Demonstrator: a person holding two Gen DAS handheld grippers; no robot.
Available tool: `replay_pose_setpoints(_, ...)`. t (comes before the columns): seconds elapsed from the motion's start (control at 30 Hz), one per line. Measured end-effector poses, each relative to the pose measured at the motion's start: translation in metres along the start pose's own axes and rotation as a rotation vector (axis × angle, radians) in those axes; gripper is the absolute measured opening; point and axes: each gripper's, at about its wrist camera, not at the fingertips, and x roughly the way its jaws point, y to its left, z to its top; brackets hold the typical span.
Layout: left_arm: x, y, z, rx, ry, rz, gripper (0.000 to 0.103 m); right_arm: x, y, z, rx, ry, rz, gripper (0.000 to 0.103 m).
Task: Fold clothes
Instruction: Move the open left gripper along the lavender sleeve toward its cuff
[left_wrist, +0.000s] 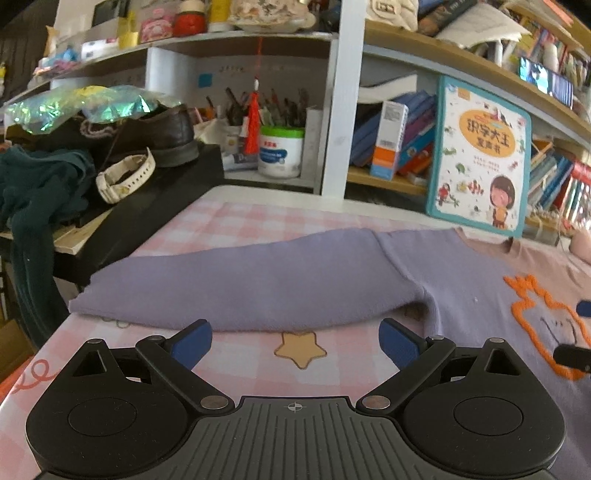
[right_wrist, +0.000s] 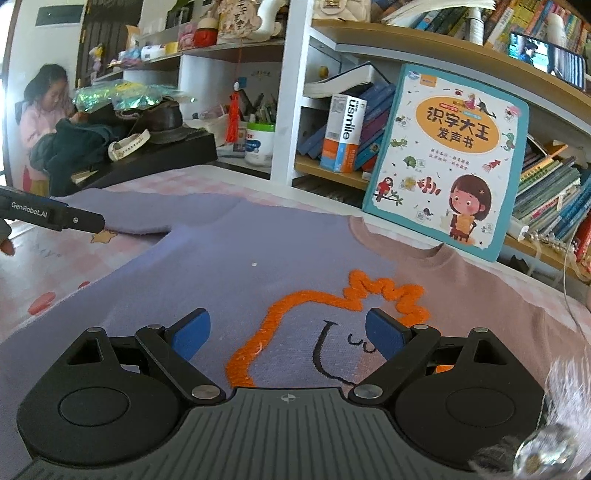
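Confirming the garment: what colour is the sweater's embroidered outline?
Orange outline on the sweater; right wrist view.

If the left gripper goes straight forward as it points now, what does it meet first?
Most likely the purple sleeve lying across its path; the left gripper, jaws open, is just short of it. Depth is uncertain.

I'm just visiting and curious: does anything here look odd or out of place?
Yes: a brown leather shoe sits on the black side desk beside a white wristwatch, among books and stationery. The purple sweater lies flat, unfolded.

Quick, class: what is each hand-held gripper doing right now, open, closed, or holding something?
Left hand-held gripper: open, holding nothing, in front of the purple sleeve.
Right hand-held gripper: open, holding nothing, over the sweater.
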Motion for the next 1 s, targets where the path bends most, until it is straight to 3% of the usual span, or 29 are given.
replay_pose_setpoints(0.3,0.004,-0.008,0.001,0.067,-0.011,0.123,0.099,-0.002,-0.007,-0.001,0.048,-0.009,-0.004,0.096)
replay_pose_setpoints(0.53,-0.002,-0.012,0.007,0.118,-0.047,0.151,0.099,-0.012,-0.02,-0.003,0.106,-0.024,0.004,0.096)
replay_pose_setpoints(0.83,-0.007,-0.007,0.01,0.133,-0.085,0.203,0.099,-0.042,-0.038,-0.016,0.076,-0.034,-0.09,0.096)
replay_pose_setpoints(1.0,-0.005,-0.008,0.012,0.138,-0.081,0.21,0.099,-0.042,-0.045,-0.027,0.122,0.002,-0.086,0.096)
